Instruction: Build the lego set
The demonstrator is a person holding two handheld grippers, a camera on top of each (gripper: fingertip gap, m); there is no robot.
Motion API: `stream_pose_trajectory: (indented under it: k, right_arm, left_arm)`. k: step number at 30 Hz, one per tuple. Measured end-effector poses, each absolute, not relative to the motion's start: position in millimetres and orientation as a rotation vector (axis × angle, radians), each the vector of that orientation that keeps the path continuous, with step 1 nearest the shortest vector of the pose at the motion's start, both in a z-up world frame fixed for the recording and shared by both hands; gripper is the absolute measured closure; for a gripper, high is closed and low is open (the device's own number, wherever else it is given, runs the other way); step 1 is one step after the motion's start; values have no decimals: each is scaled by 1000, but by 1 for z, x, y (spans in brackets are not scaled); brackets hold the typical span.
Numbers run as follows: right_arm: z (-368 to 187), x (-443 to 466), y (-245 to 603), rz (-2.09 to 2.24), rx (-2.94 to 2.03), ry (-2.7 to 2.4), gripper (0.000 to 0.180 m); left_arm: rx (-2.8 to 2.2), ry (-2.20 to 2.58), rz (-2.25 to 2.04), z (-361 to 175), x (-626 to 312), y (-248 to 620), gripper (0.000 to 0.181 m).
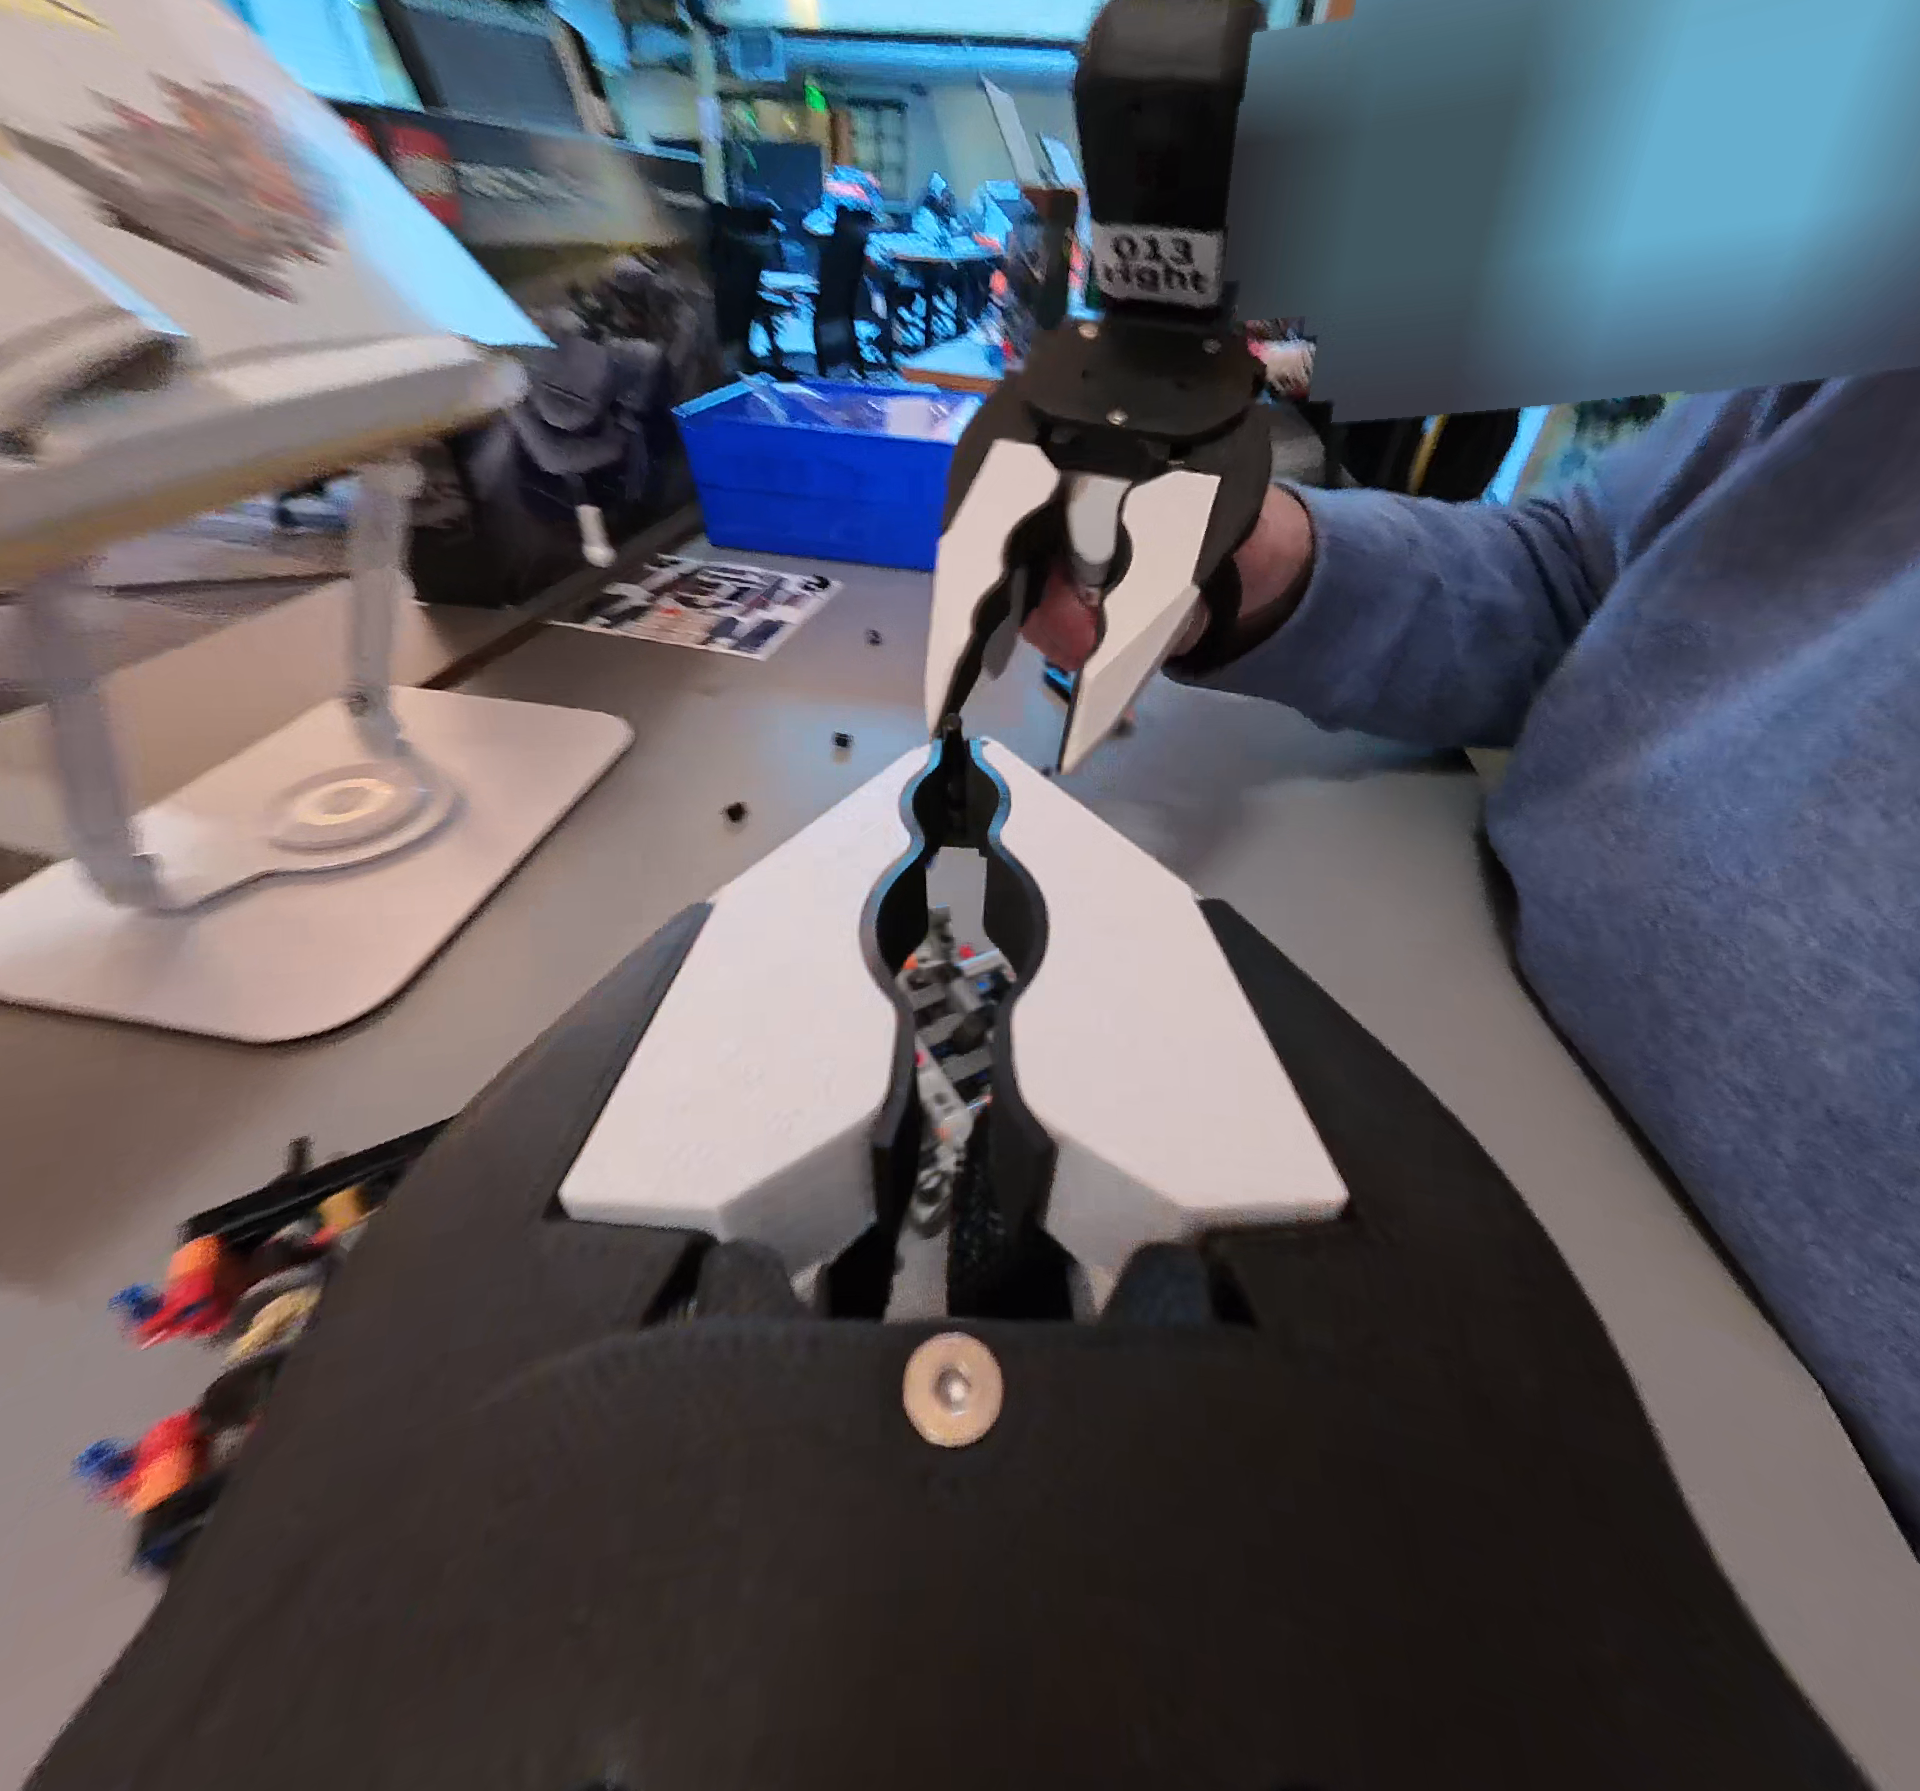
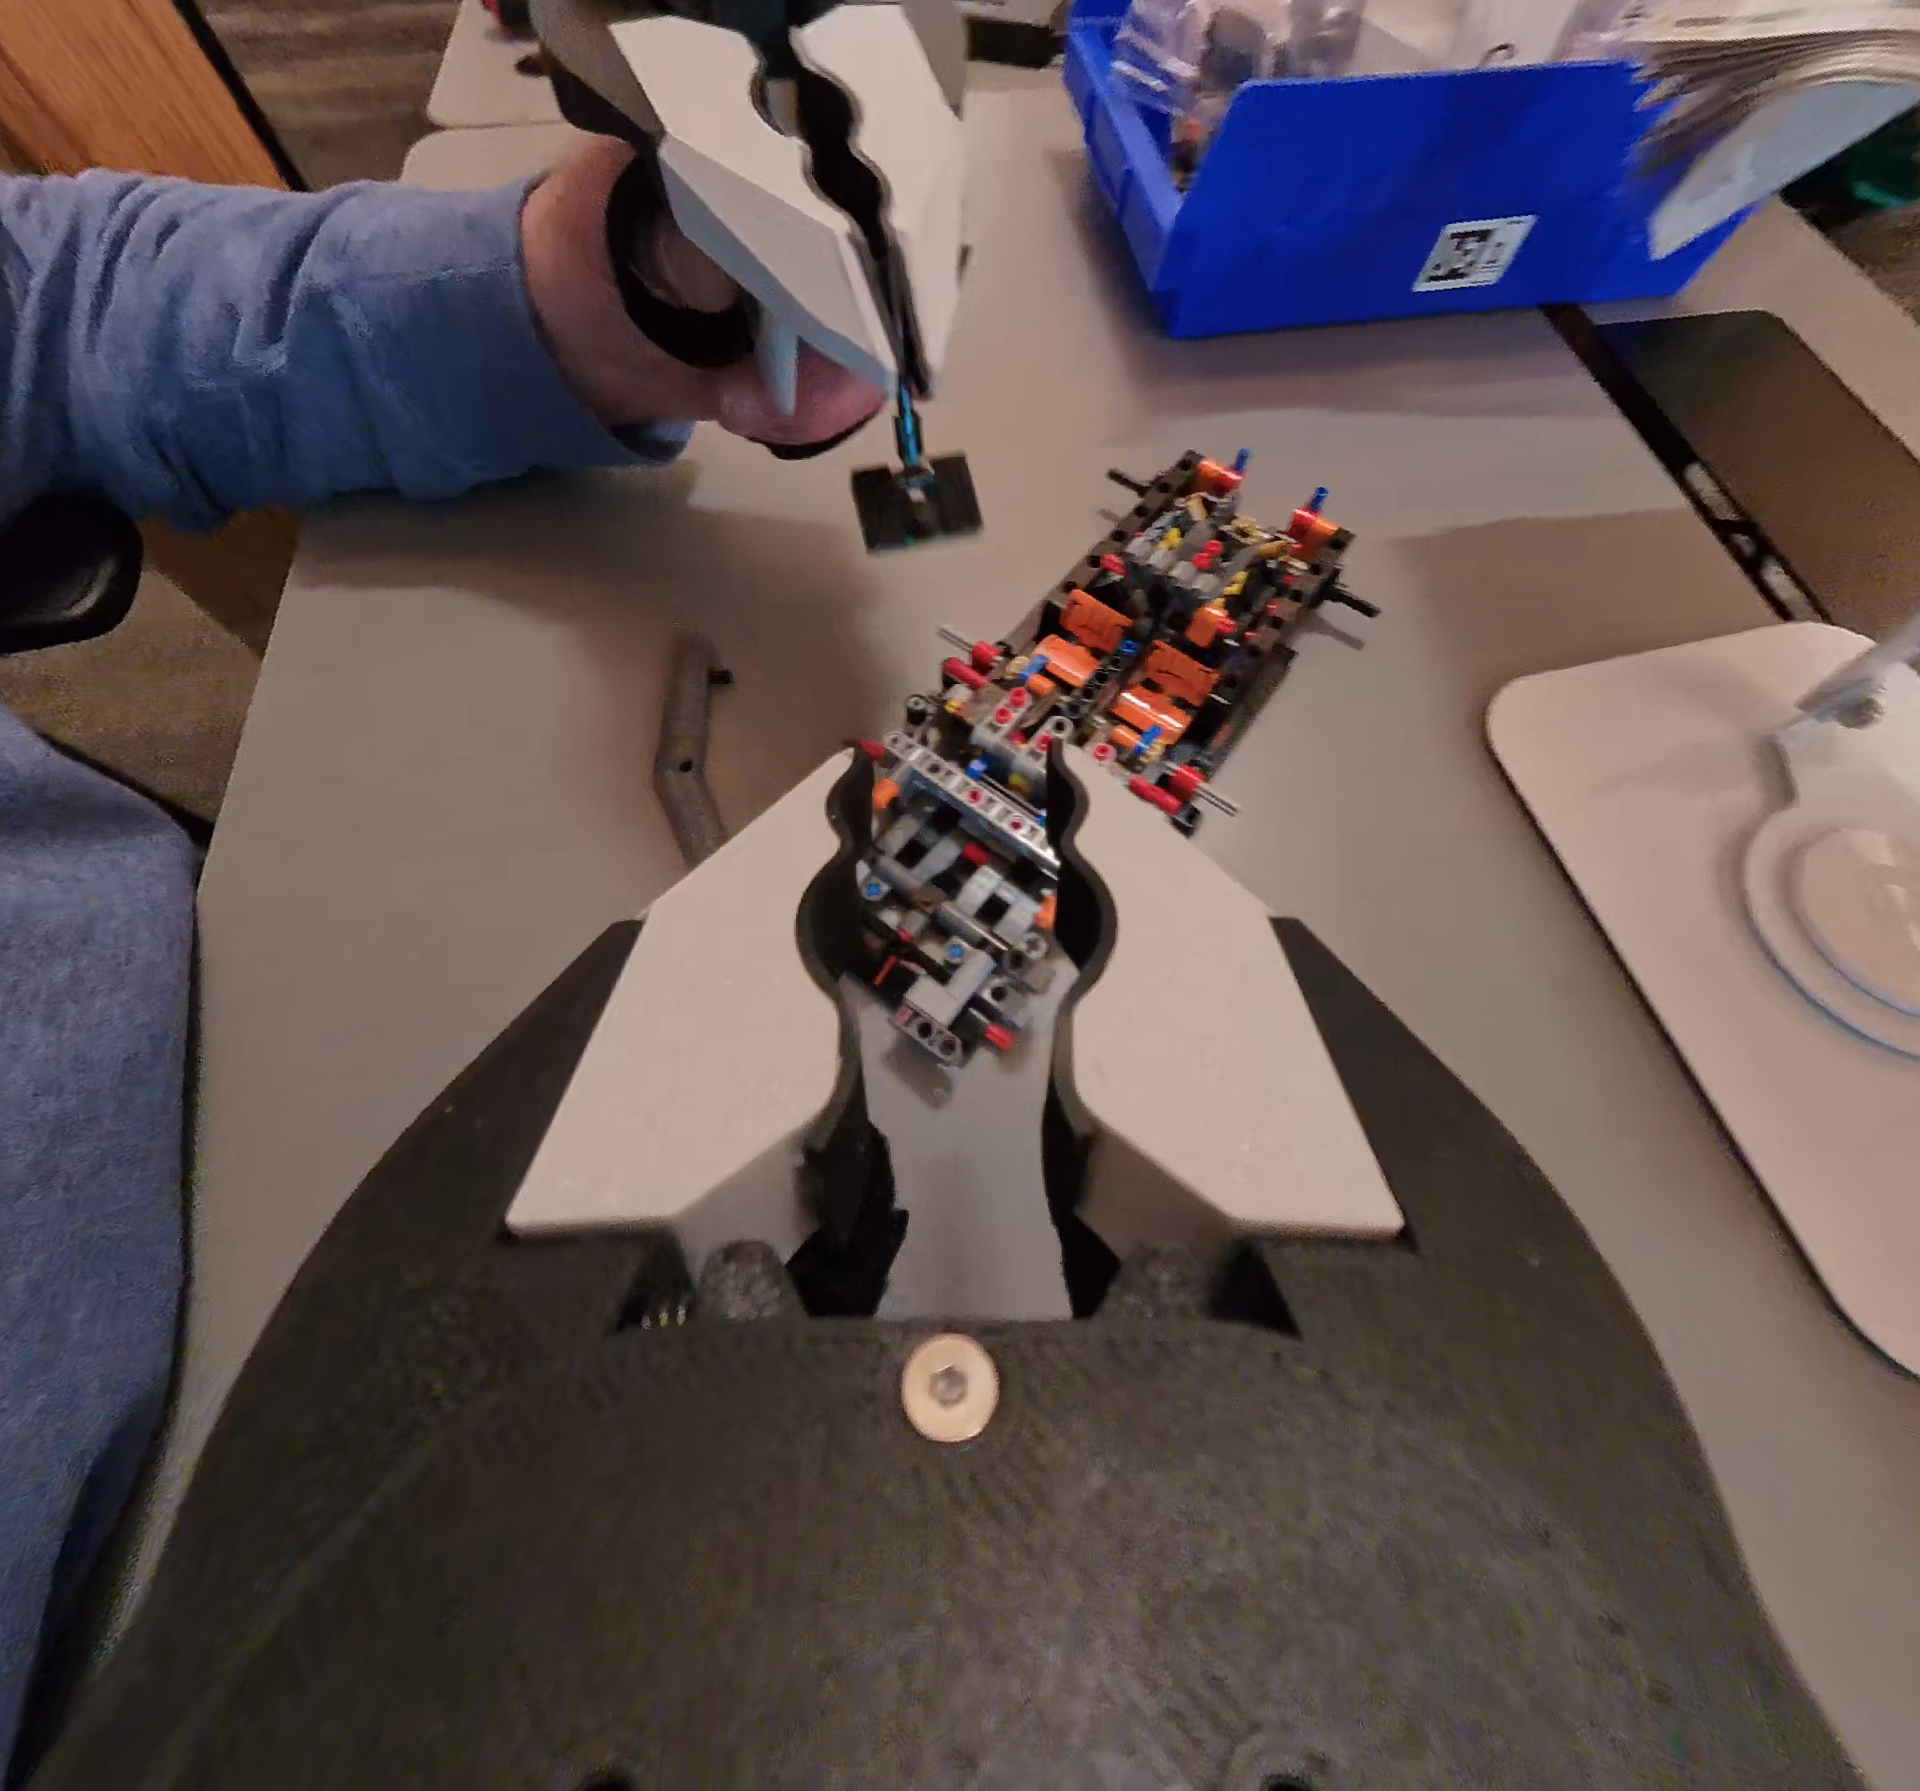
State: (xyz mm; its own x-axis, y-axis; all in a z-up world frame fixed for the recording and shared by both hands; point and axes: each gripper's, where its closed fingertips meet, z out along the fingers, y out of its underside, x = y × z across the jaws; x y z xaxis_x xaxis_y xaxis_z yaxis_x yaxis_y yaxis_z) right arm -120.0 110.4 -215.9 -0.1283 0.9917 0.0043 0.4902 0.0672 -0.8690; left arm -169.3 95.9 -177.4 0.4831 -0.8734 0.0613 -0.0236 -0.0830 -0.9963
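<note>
My left gripper is shut on a blue pin stuck in a small black ribbed piece. The right wrist view shows it holding that piece above the grey table, left of the build. The long black, orange and grey lego chassis lies on the table; in the left wrist view it shows through my finger gap. My right gripper is open and empty above the chassis' near end. In the left wrist view it hangs just beyond my left fingertips.
A blue bin of bagged parts stands at the back. A white stand base holds an instruction booklet. A grey bent tube, loose black pins and a sticker sheet lie on the table. A blue sleeve is close. Spacing between my two grippers at the tips: around 7 cm.
</note>
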Motion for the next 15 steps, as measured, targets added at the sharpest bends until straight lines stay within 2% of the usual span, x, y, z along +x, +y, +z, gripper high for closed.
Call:
stream_pose_trajectory:
  k: [6, 15]
  right_arm:
    - [-201, -105, 142, 986, -1544, -1569, 149]
    - [-200, -99, 151, 971, -1564, -1545, 150]
  left_arm:
    - [-1464, 701, -890, -168, -201, 104, 181]
    - [-1479, 706, -888, -173, -199, 106, 181]
